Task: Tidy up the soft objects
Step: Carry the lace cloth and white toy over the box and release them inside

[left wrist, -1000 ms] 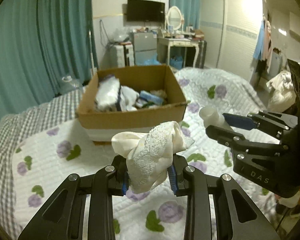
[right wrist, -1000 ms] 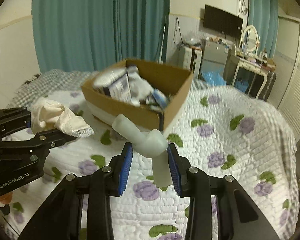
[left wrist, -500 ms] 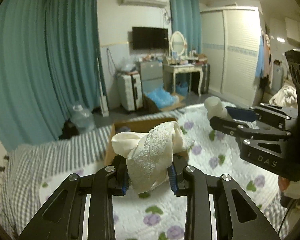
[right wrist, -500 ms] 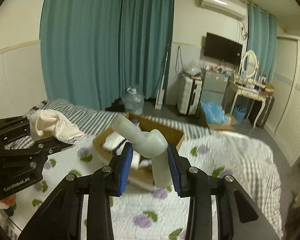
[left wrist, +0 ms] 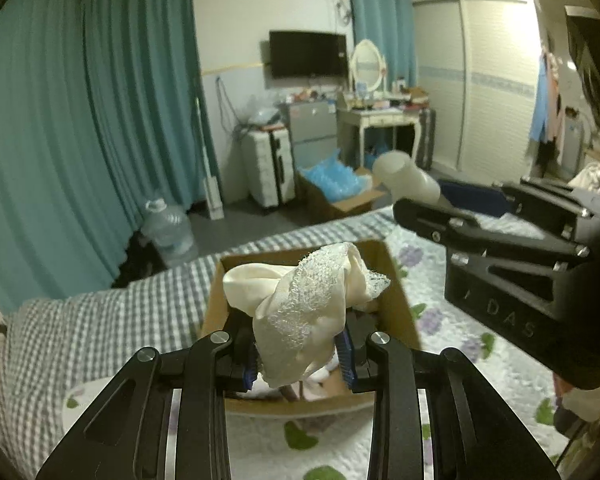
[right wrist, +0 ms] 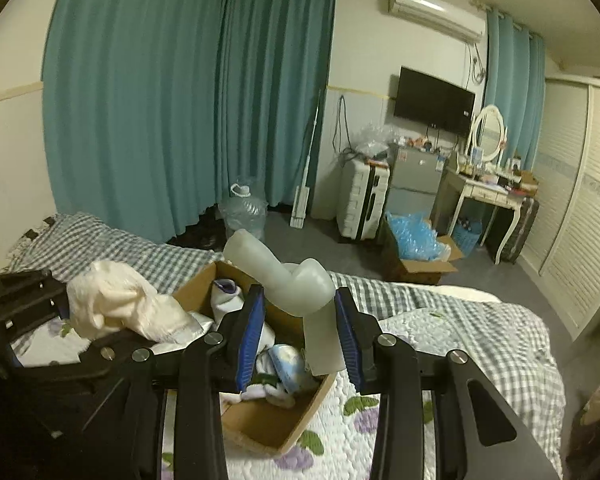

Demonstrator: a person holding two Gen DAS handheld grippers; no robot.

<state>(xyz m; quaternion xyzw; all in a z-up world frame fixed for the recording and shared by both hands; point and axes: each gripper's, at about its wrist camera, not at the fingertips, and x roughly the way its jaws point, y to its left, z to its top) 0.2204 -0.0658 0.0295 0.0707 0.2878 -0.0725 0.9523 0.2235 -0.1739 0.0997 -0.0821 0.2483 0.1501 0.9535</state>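
My left gripper (left wrist: pixel 300 354) is shut on a cream lace cloth (left wrist: pixel 304 304) and holds it above the open cardboard box (left wrist: pixel 396 304) on the bed. It also shows in the right wrist view (right wrist: pixel 112 304). My right gripper (right wrist: pixel 298 344) is shut on a pale bent soft tube (right wrist: pixel 296 284) held over the same box (right wrist: pixel 256 420), which holds several soft items. The tube's end shows in the left wrist view (left wrist: pixel 404 178) at the right gripper's tip.
The bed has a floral quilt (right wrist: pixel 400 420) and a checked blanket (left wrist: pixel 100 320). Beyond the bed edge are a water jug (left wrist: pixel 168 228), a white suitcase (right wrist: pixel 362 200), a box of blue bags (right wrist: pixel 416 240) and a dressing table (left wrist: pixel 380 120).
Both grippers have moved forward over the box with their loads still held. The box now lies directly beneath them and looks closer.
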